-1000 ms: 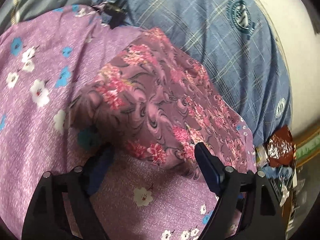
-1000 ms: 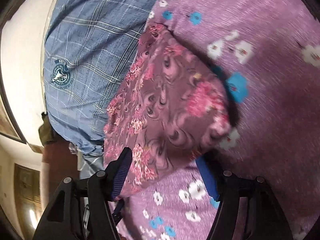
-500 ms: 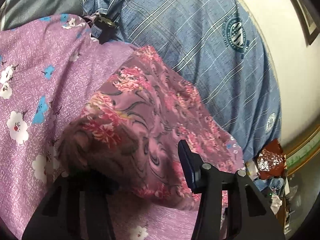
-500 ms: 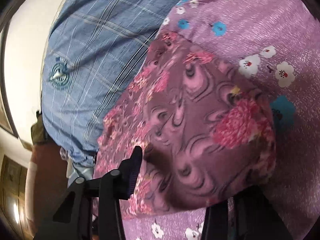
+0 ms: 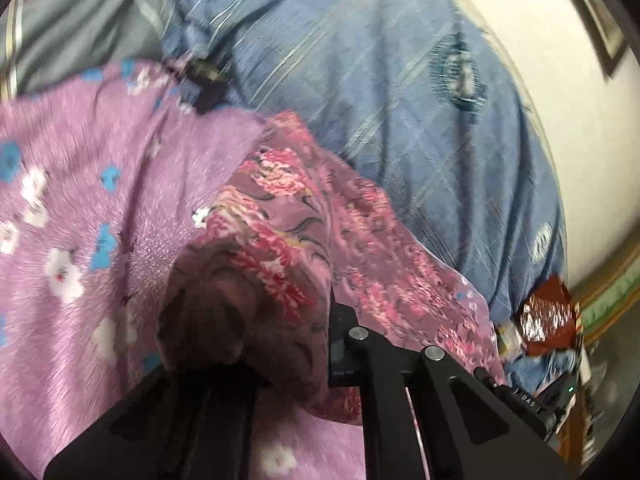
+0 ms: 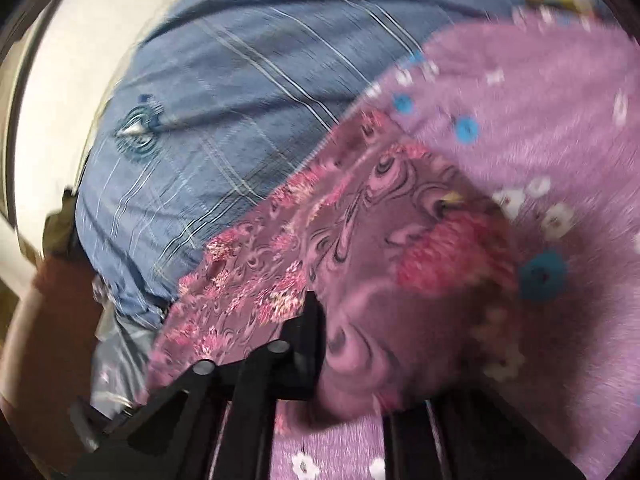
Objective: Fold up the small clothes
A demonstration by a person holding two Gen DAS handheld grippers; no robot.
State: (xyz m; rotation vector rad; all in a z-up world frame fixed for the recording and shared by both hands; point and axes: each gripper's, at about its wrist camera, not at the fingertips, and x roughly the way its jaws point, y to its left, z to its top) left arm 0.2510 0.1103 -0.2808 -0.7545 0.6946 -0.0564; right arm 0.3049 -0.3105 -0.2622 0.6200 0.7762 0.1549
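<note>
Left wrist view: your left hand-held gripper (image 5: 296, 360) has just been closing and is clamped on a bunched corner of the mauve floral garment (image 5: 304, 240); cloth drapes over the left finger and hides its pad, only the right finger (image 5: 344, 340) shows. The whole view is motion-blurred. The garment lies on the lilac flowered bedsheet (image 5: 80, 200), with a blue checked pillow (image 5: 380, 100) behind, a cream wall (image 5: 560, 80) and a shiny red wrapper (image 5: 548, 320) at the right edge. Right wrist view: your right hand-held gripper (image 6: 352, 352) has also just been closing, pinching another corner of the garment (image 6: 360, 240); its right finger is buried under fabric. Also blurred. Sheet (image 6: 540, 120) on the right, pillow (image 6: 220, 120) on the left, wall (image 6: 60, 100) beyond.
</note>
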